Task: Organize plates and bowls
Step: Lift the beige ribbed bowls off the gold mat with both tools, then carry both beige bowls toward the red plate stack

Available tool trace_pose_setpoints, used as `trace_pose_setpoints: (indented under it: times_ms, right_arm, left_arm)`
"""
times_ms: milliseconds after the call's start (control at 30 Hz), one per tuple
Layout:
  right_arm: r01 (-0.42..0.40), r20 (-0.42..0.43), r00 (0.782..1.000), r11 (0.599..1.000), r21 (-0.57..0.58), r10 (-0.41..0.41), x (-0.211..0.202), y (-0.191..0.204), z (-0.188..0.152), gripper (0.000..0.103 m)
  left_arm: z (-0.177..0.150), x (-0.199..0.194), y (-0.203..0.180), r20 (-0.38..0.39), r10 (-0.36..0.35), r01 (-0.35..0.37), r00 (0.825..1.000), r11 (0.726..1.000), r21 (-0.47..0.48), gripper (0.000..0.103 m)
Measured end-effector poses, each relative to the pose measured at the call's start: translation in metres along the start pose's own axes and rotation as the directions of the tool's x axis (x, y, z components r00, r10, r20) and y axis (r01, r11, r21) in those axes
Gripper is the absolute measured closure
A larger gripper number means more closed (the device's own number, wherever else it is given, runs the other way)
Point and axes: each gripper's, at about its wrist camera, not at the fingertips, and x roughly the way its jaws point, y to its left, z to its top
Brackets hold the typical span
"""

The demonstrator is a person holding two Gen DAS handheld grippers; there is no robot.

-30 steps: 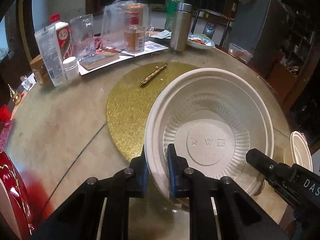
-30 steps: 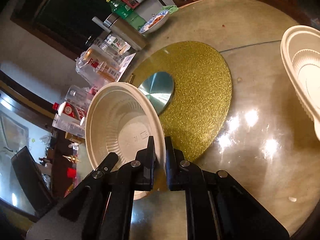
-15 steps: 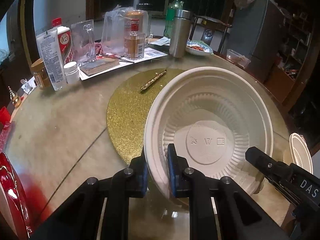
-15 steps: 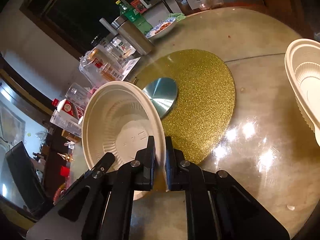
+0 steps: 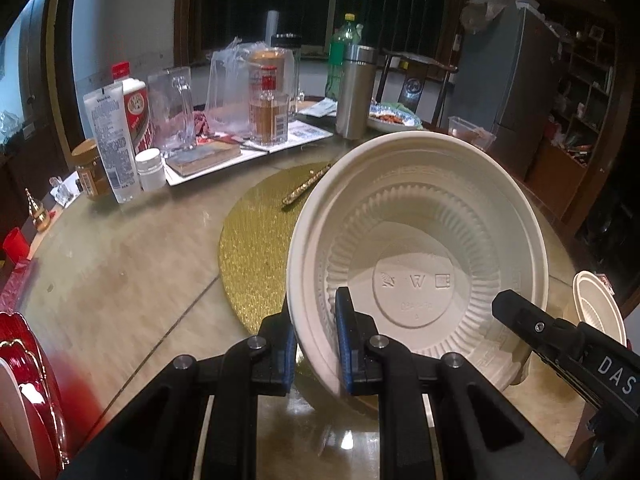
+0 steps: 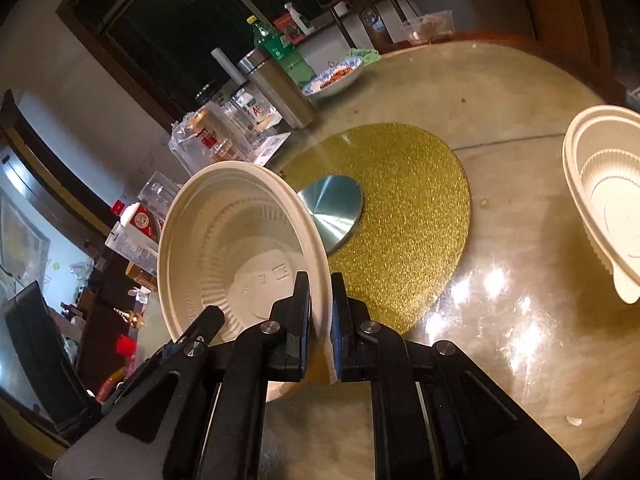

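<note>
The left tongs (image 5: pixel 316 344) are gripping the rim of a white bowl (image 5: pixel 420 256), and the right tongs (image 6: pixel 320 312) are pinching the same bowl's opposite rim, holding it tilted above the counter (image 5: pixel 120 264), over the gold mat (image 6: pixel 408 216).

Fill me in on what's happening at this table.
A person holds two grippers, both clamped on one white ribbed disposable bowl. The left gripper pinches its near rim and the right gripper pinches the opposite rim, holding it tilted above the round gold glitter mat. A second white disposable bowl waits further right.
</note>
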Motion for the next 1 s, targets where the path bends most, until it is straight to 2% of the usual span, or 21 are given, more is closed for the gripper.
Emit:
trace_pose_setpoints:
  times_ms: [500, 1000]
  right_arm:
    - [0.060, 0.118, 0.992, 0.996, -0.065, -0.052, -0.021, 0.010, 0.001, 0.093]
    - [0.068, 0.188, 0.981, 0.995, -0.077, -0.052, -0.036, 0.015, 0.000, 0.093]
  left_arm:
    - [-0.003, -0.013, -0.011, 0.118, 0.004, -0.010, 0.993, 0.999, 0.043, 0.085]
    - [0.000, -0.028, -0.023, 0.174, 0.040, -0.056, 0.984, 0.995, 0.087, 0.084]
